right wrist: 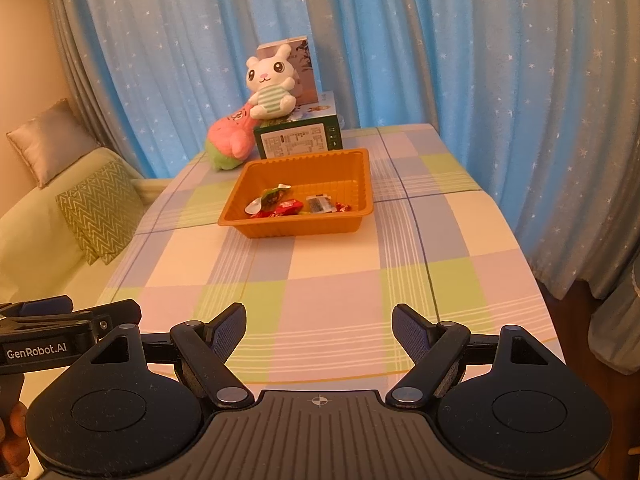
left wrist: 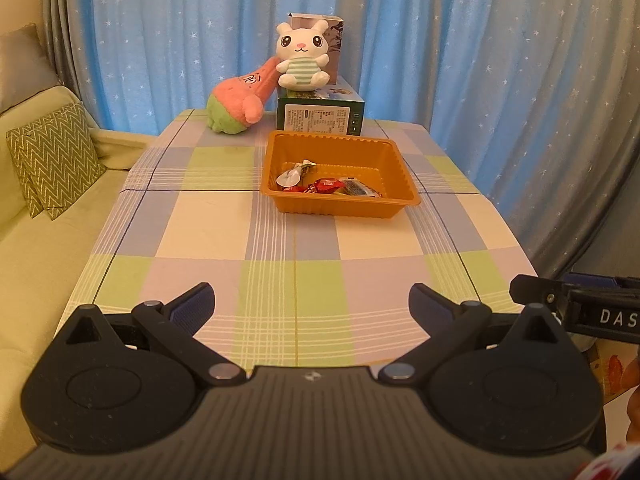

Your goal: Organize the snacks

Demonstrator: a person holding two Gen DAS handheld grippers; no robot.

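An orange plastic tray (left wrist: pixel 396 168) stands on the checked tablecloth at mid-table; it also shows in the right wrist view (right wrist: pixel 360 178). Several wrapped snacks (left wrist: pixel 326 186) lie at its near side, red, silver and green wrappers (right wrist: pixel 298 206). My left gripper (left wrist: pixel 312 304) is open and empty, low over the table's near end, well short of the tray. My right gripper (right wrist: pixel 319 326) is open and empty, also over the near end. Each gripper's body shows at the edge of the other's view.
Behind the tray stands a green box (left wrist: pixel 320 114) with a white rabbit plush (left wrist: pixel 302 60) on it and a taller box behind. A pink and green plush (left wrist: pixel 236 102) leans at its left. A sofa with a zigzag cushion (left wrist: pixel 56 158) lies left; blue curtains behind.
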